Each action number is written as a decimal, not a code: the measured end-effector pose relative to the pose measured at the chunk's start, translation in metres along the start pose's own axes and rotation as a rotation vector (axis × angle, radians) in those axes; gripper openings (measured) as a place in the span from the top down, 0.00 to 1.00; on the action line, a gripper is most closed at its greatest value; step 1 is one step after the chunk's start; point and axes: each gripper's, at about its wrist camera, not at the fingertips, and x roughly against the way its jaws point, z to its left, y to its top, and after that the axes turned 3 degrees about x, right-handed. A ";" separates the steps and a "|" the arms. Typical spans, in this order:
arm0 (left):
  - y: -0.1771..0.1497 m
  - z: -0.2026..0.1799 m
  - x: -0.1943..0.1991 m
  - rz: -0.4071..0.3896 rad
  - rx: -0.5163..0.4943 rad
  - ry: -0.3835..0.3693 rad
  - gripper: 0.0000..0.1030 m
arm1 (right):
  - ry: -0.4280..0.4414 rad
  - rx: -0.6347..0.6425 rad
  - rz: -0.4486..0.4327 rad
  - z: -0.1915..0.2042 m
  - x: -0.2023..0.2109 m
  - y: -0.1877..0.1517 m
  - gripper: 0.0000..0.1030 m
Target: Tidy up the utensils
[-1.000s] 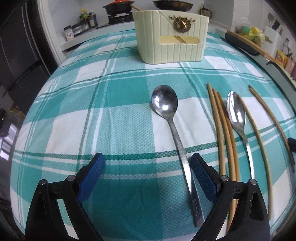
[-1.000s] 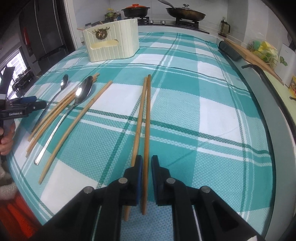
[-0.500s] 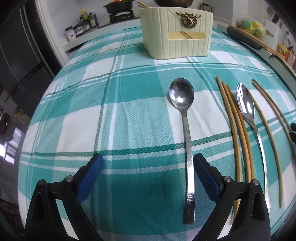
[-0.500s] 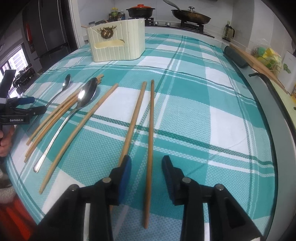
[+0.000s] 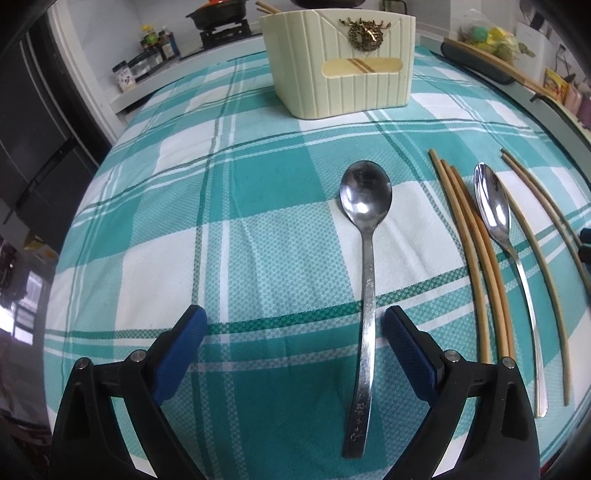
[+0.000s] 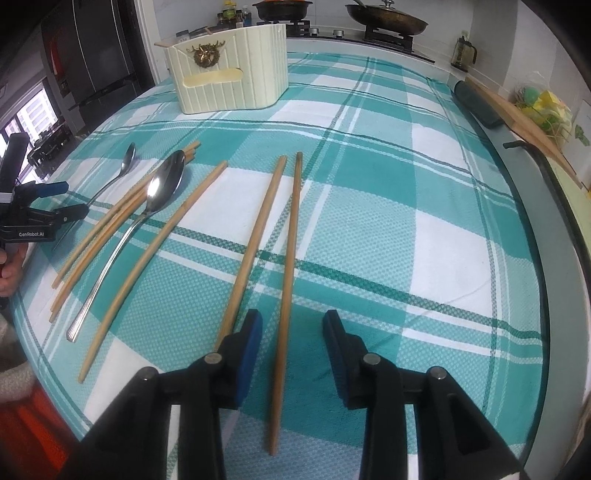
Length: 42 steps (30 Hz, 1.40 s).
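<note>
A steel spoon point(image 5: 365, 192) lies on the teal checked tablecloth point(image 5: 166, 229), its handle between the wide-open jaws of my left gripper point(image 5: 295, 317), close to the right pad. Right of it lie several wooden chopsticks point(image 5: 476, 258) and a second spoon point(image 5: 493, 206). My right gripper point(image 6: 292, 325) is open just above the cloth; one chopstick point(image 6: 291, 240) lies loose between its jaws and its partner point(image 6: 258, 229) runs just outside the left finger. The cream utensil holder point(image 6: 229, 70) stands at the far side, with a chopstick end showing at its top.
A hand holds the left gripper point(image 6: 74, 199) at the left edge of the right wrist view. A stove with pans point(image 6: 384, 18) runs behind the table. A dark roll and a wooden board point(image 6: 480, 107) lie along the right edge.
My right gripper went from shut on the two chopsticks to open, and the pair now lies slightly apart on the cloth. The left gripper shifted so the spoon handle sits between its jaws.
</note>
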 end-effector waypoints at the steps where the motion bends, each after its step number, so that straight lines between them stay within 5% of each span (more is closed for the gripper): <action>1: 0.002 0.000 -0.002 0.001 -0.001 -0.009 0.06 | -0.010 0.016 0.003 0.002 -0.001 0.001 0.67; 10: 0.032 0.000 -0.020 0.034 0.026 -0.110 0.10 | -0.015 0.093 0.026 0.008 -0.018 0.032 0.70; 18: 0.057 -0.020 -0.030 0.030 0.003 -0.157 0.31 | 0.009 0.129 0.061 0.004 -0.048 0.086 0.71; 20: 0.060 -0.024 -0.030 0.026 -0.011 -0.170 0.43 | 0.013 0.130 0.064 0.003 -0.056 0.099 0.71; 23: 0.064 -0.026 -0.029 0.020 -0.030 -0.193 0.65 | 0.026 0.101 0.066 -0.002 -0.065 0.116 0.79; 25: 0.065 -0.028 -0.029 0.015 -0.034 -0.190 0.65 | 0.031 0.097 0.069 -0.002 -0.070 0.124 0.92; 30: 0.068 -0.025 -0.016 -0.023 -0.030 -0.195 0.65 | 0.027 0.048 0.051 -0.005 -0.073 0.131 0.94; 42: 0.062 0.021 0.118 -0.303 0.057 -0.255 0.65 | 0.081 -0.101 -0.315 -0.012 0.066 0.112 0.94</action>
